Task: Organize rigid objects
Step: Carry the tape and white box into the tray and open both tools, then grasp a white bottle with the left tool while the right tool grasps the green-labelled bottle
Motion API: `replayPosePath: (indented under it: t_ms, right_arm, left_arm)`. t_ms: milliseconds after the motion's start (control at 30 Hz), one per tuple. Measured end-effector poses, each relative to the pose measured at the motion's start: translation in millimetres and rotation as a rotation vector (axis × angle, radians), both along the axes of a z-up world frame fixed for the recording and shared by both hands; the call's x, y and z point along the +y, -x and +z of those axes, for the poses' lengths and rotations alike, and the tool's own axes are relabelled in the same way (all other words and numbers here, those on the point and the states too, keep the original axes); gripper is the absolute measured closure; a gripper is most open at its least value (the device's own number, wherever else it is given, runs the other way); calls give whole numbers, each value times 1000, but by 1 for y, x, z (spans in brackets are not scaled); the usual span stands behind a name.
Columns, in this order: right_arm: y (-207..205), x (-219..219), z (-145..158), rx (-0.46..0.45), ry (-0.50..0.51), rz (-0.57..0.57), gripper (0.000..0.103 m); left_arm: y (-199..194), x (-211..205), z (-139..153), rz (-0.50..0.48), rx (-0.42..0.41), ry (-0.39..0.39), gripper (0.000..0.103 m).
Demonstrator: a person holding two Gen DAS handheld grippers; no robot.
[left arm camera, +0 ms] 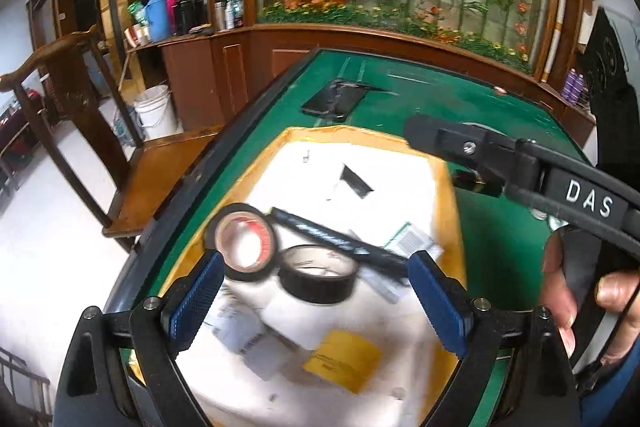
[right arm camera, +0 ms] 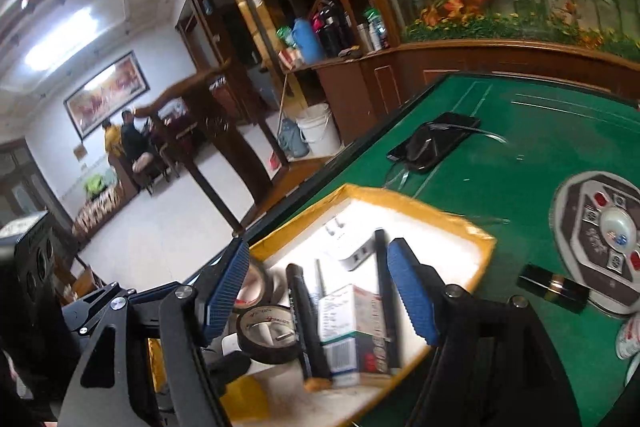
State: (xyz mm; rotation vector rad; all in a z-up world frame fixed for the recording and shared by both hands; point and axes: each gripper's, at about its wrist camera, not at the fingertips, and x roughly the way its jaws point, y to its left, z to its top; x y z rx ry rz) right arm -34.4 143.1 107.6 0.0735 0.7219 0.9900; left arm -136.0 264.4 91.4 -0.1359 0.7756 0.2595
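A white foam box with yellow-taped rim (left arm camera: 224,211) (right arm camera: 472,231) sits on the green table. In it lie two black tape rolls (left arm camera: 246,243) (left arm camera: 318,273), a black marker pen (left arm camera: 340,239) (right arm camera: 306,315), a small carton (right arm camera: 344,323) and a white charger (right arm camera: 352,247). My left gripper (left arm camera: 316,303) is open and empty, hovering over the tape rolls. My right gripper (right arm camera: 320,287) is open and empty above the box; it also shows in the left wrist view (left arm camera: 472,151), reaching in from the right.
A black phone (left arm camera: 334,99) (right arm camera: 434,141) lies on the green table (right arm camera: 520,107) beyond the box. A round dice console (right arm camera: 600,235) and a small black bottle (right arm camera: 554,287) lie to the right. A wooden chair (left arm camera: 160,167) and white bucket (left arm camera: 154,111) stand left of the table.
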Motion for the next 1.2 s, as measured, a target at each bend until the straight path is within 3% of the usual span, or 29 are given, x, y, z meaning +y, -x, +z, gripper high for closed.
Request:
replayPosePath:
  t_ms: [233,467,733,1000,1200]
  right_arm:
    - [-18,-76,-1,36,-50,-110,32]
    - [-34,-173,3,51,-93,-253,32]
    - [-56,-313,-11,138,-182,-549,32]
    - [-62,-338,-20,176,-189,-609,32]
    - [-59,-335,-22,169,-191,-583,32]
  left_arm:
    - [-13,-46,12,-81,-13,-30,8]
    - [-39,-113,11,-232,21,-54,7]
    - [-96,-195,-2,-387,61,-89,4]
    - [-154,-222,-28,-383,92,-90,5]
    - [-181,-230,-39,-402,103,-53,22]
